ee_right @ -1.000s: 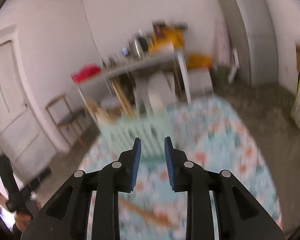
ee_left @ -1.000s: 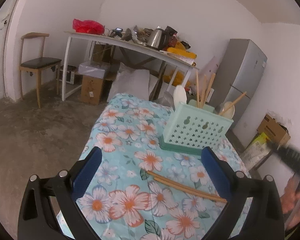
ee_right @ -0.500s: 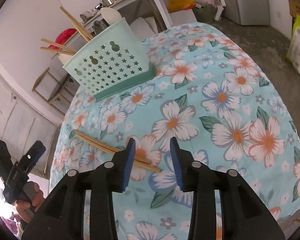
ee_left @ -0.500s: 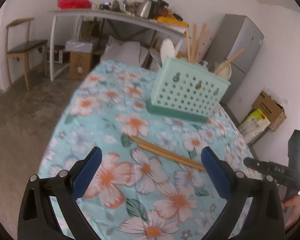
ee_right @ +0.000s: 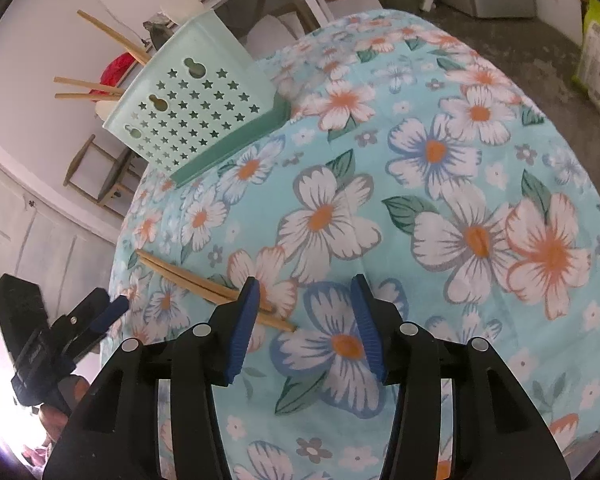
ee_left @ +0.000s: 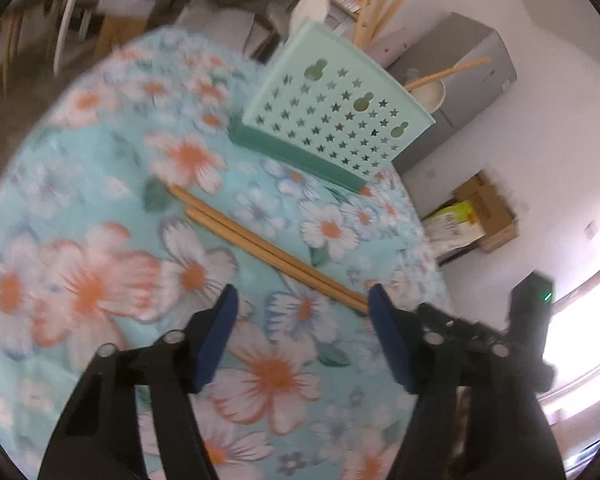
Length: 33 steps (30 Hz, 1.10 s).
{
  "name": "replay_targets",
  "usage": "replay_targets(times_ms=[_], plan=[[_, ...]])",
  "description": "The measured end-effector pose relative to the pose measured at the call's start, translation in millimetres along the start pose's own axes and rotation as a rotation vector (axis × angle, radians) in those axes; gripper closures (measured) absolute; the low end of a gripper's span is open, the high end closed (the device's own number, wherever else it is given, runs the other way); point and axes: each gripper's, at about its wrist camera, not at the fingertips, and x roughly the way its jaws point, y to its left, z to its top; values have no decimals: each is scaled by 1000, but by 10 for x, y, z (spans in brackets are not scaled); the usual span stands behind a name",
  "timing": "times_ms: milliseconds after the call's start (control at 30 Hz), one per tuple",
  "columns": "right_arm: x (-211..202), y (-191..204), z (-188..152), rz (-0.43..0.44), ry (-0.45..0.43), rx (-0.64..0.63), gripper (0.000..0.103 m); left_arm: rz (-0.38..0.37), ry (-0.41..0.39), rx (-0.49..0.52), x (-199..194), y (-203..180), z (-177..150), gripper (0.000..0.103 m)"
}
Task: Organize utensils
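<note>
On the counter (ee_right: pixel 480 184), spread with a floral cloth, the mint utensil basket (ee_right: pixel 196 108) stands at the far edge, already holding chopsticks and spoons. Nearer than the basket, a loose pair of chopsticks (ee_left: pixel 268 248) lies flat on the cloth. The left hand-held gripper (ee_left: pixel 302 300) has just been closing yet stands partly open and empty, just short of the pair. The right hand-held gripper (ee_right: pixel 304 292) has just been opening; the pair's near tips lie under its left finger (ee_right: pixel 244 312), unpinched. This looks like the reach for pickup: next, straddle the sticks, close, then carry them to the basket.
</note>
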Motion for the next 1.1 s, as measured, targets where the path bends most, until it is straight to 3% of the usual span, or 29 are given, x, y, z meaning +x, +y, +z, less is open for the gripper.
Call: replay_targets(times_ms=[267,400,533,733,1000,1100], plan=[[38,-52,-5,28,13,16,56,-138,84,-292,363,266,85,74],[34,-65,-3,34,11,18,56,-162,88,-395,497,341,116,81],[33,-83,-9,44,10,25,56,-134,88,-427,566,380,105,95],[14,-97,-18,52,9,29,56,-113,75,-416,549,373,84,103],[-40,-134,-45,60,6,40,56,-111,84,-409,444,377,70,103],[-51,-130,-54,57,6,41,56,-107,97,-454,484,392,87,93]])
